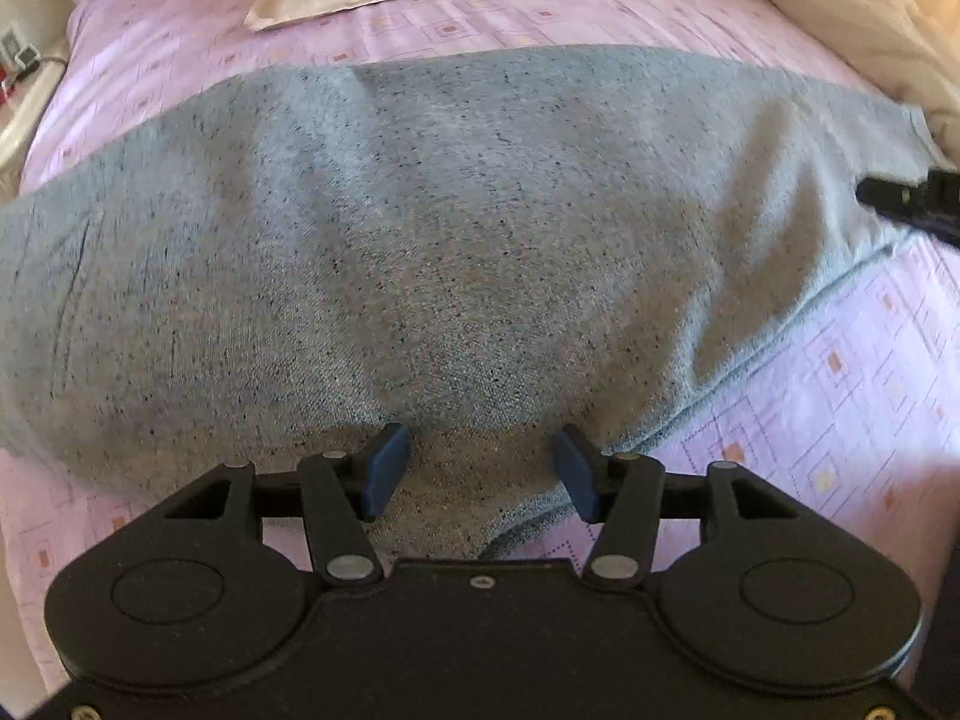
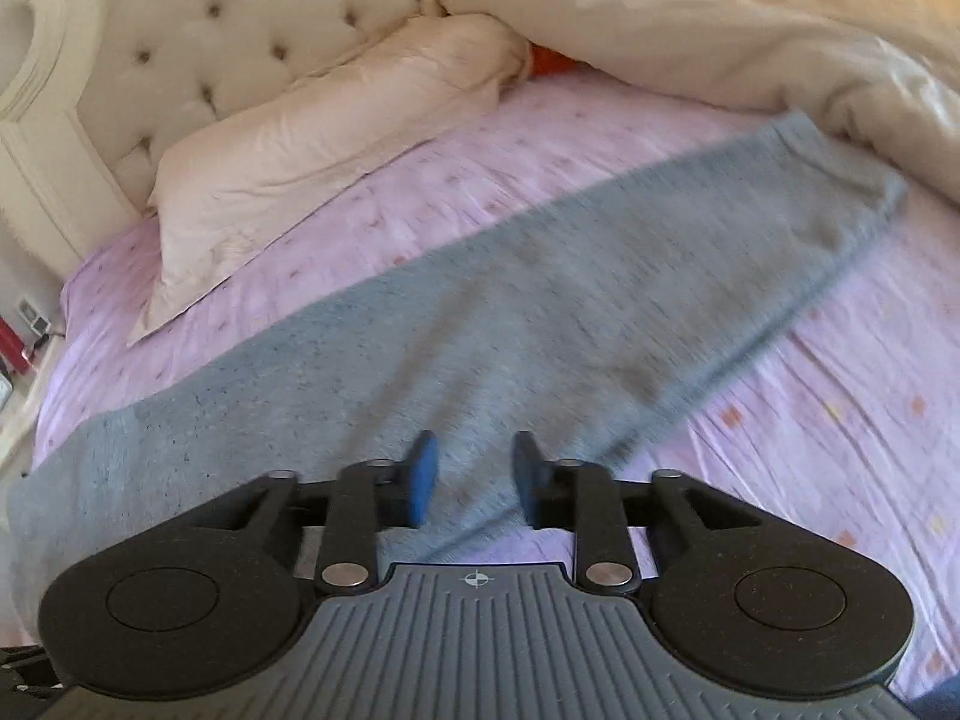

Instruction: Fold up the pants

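Grey speckled pants (image 1: 450,240) lie folded lengthwise in a long band across the pink bed sheet (image 1: 840,390). My left gripper (image 1: 480,468) hangs over their near edge with its blue pads (image 1: 384,468) apart and only flat cloth beneath. A black part of my right gripper (image 1: 906,204) shows at the right edge of the left wrist view, over the narrow end of the pants. In the right wrist view the pants (image 2: 480,330) run from lower left to upper right. My right gripper (image 2: 474,474) stands open above them with nothing pinched.
A cream pillow (image 2: 312,168) lies behind the pants against a tufted headboard (image 2: 210,30). A bunched cream duvet (image 2: 720,18) borders the far right end of the pants, with something orange (image 2: 552,60) under it. A nightstand (image 1: 18,90) stands left of the bed.
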Motion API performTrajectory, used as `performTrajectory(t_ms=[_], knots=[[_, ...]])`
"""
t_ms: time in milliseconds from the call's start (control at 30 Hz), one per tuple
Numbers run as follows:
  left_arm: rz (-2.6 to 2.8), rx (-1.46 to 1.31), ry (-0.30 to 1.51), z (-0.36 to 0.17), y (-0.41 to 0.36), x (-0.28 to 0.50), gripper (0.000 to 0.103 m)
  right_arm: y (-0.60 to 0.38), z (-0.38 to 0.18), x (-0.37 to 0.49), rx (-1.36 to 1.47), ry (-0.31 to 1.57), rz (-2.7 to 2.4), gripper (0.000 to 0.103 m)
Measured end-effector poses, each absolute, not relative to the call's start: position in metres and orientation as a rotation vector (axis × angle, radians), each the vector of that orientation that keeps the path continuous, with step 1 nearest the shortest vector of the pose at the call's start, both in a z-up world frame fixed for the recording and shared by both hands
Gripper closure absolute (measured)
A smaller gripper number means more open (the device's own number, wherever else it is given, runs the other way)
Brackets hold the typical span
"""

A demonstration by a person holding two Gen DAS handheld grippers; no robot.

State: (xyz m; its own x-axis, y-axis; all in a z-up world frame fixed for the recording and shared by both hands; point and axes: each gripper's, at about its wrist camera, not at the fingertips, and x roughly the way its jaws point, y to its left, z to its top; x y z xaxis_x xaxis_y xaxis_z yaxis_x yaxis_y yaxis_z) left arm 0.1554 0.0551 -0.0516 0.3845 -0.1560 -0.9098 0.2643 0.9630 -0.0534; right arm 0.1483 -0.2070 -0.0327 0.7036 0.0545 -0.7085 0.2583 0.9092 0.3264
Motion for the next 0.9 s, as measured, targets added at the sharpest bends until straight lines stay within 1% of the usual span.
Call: performTrajectory(t_ms=[167, 333, 500, 533, 567, 600, 767, 867, 900], knots=[[-0.266, 0.139, 1.137, -0.052, 0.053, 0.153, 0.043, -0.188, -0.043, 0.147, 0.408, 0.839, -0.065, 0.073], [-0.269, 0.116, 1.14, -0.053, 0.051, 0.154, 0.042, -0.181, -0.049, 0.153, 0.421, 0.88, -0.067, 0.073], [-0.27, 0.118, 1.137, -0.054, 0.05, 0.154, 0.042, -0.182, -0.053, 0.156, 0.485, 0.866, -0.063, 0.073], [-0.27, 0.118, 1.137, -0.054, 0.05, 0.154, 0.042, -0.183, -0.054, 0.158, 0.498, 0.862, -0.061, 0.075], [-0.27, 0.117, 1.137, -0.054, 0.05, 0.154, 0.042, -0.184, -0.054, 0.158, 0.5, 0.85, -0.07, 0.099], [-0.27, 0.115, 1.138, -0.053, 0.05, 0.154, 0.042, -0.185, -0.052, 0.156, 0.488, 0.847, -0.077, 0.101], [-0.272, 0.109, 1.136, -0.051, 0.051, 0.152, 0.042, -0.185, -0.057, 0.142, 0.452, 0.899, -0.089, 0.101], [-0.269, 0.071, 1.135, -0.043, 0.055, 0.154, 0.044, -0.191, -0.046, 0.143, 0.477, 0.9, -0.109, 0.097], [-0.26, 0.045, 1.132, -0.039, 0.056, 0.155, 0.044, -0.194, -0.039, 0.138, 0.473, 0.881, -0.158, 0.095]])
